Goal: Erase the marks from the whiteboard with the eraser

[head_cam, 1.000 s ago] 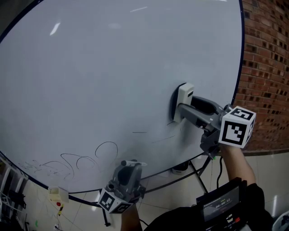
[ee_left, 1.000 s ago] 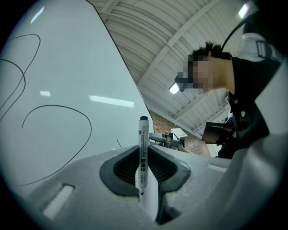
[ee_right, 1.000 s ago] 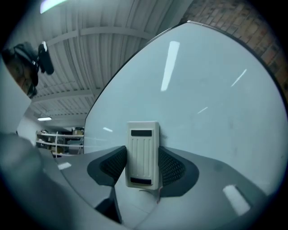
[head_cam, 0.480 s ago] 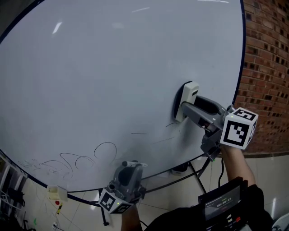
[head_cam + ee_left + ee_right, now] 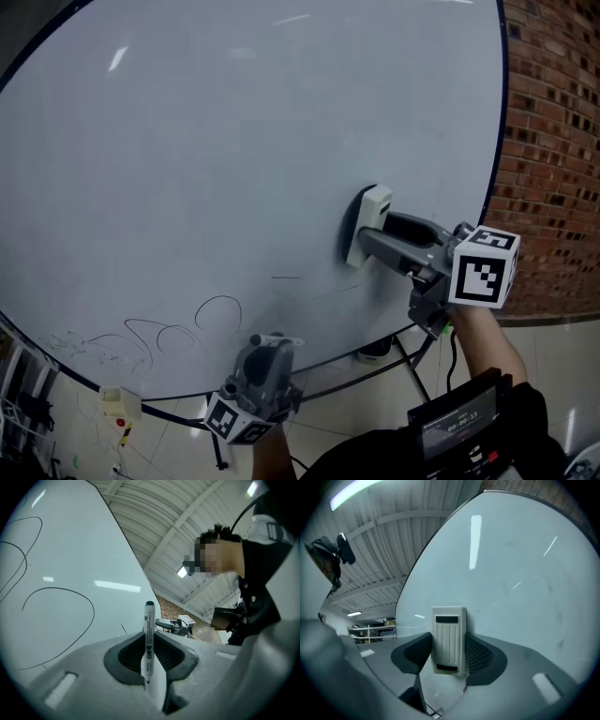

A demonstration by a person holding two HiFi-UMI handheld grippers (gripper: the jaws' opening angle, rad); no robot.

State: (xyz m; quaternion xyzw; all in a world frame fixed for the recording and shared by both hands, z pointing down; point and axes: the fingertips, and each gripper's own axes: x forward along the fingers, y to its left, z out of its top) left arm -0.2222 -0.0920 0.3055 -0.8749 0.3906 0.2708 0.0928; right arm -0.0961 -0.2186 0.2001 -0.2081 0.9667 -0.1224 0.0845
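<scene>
Most of the whiteboard (image 5: 234, 150) is reading clean to me in the head view. It is filling nearly the whole frame, with a brick wall (image 5: 553, 141) running down the right edge.

What is left is sitting low. A run of black loops and scribbles (image 5: 159, 336) is lying along the lower left of the board. A couple of faint short strokes (image 5: 288, 277) are showing between those loops and the eraser. In the left gripper view, curved lines (image 5: 56, 589) are crossing the left half of the frame, so I am taking that area as not yet wiped.

I am holding the right tongs (image 5: 367, 239) at the centre right of the head view, clamping the white eraser (image 5: 373, 208) by its two long sides. The right gripper view is showing its ribbed back pinched squarely between the pads, with the board directly behind. The wiping face appears to be pressing on the board, though I cannot see the contact itself.

The left tongs (image 5: 272, 345) are hanging at the bottom centre, near the board's lower edge. They are closed on a whiteboard marker (image 5: 148, 634) standing upright between the pads, and are taking no part in the wiping.

I am judging the job as partly done. The eraser is working the middle right, the faint strokes beside it are coming next, and the big loops at lower left are the bulk of what remains.
</scene>
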